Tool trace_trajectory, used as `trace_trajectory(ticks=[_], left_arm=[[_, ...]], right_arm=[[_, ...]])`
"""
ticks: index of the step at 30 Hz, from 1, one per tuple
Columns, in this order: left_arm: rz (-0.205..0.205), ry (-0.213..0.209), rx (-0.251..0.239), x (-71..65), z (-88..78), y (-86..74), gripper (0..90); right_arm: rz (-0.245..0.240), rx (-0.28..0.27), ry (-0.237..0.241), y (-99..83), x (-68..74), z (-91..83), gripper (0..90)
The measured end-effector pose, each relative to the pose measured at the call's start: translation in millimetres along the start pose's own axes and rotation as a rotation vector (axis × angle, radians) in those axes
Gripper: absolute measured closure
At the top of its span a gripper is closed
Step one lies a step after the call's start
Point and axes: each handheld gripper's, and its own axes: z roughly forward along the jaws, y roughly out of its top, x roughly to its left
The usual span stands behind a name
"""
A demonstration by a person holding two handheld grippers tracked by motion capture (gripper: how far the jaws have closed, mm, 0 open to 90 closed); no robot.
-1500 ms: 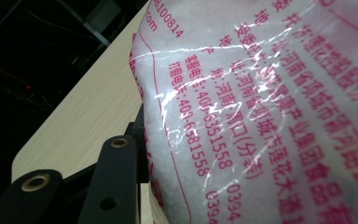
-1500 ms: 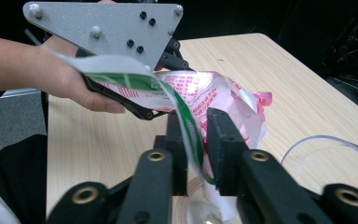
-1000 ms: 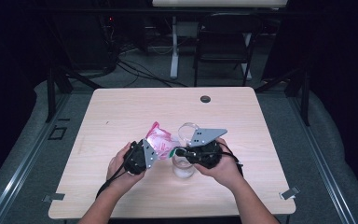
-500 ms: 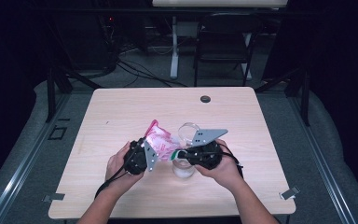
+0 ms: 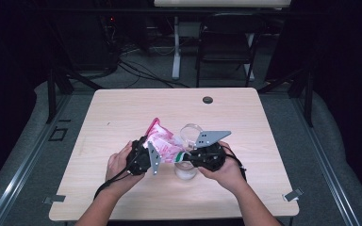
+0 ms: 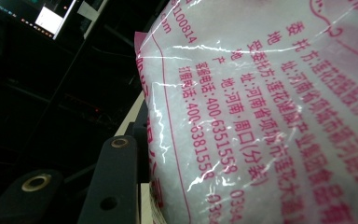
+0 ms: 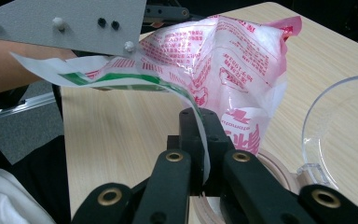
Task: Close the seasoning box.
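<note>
My right gripper (image 7: pixel 204 175) rises from the bottom centre of the frame, its black jaws pinched together on the white, green-striped edge of a plastic bag (image 7: pixel 223 60). The bag, pink-printed and full of white grains, swells up across the middle and top of the frame. A grey plate (image 7: pixel 70 23) covers the upper left. At the right edge stands a clear glass container (image 7: pixel 335 126) on the light wooden surface (image 7: pixel 121 135). A forearm (image 7: pixel 9 65) shows at the left edge.
</note>
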Motion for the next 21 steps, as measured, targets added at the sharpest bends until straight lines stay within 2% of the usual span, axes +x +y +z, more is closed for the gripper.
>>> trace_trajectory(ticks=[8,16,18,21], left_arm=[[0.041,0.032,-0.005,1.0,-1.6,2.9,60.4],[0.051,0.034,-0.008,1.1,-1.6,4.6,60.4],[0.068,0.036,-0.001,1.7,-2.0,4.9,60.4],[0.073,0.031,0.001,1.2,-1.5,4.5,60.4]], right_arm=[[-0.001,0.001,-0.005,-1.8,0.1,-0.3,90.0],[-0.006,0.004,-0.007,-2.3,0.1,-1.7,90.0],[-0.006,0.005,-0.009,-2.5,0.2,-1.4,90.0],[-0.006,0.010,-0.006,-2.9,0.0,-1.1,90.0]])
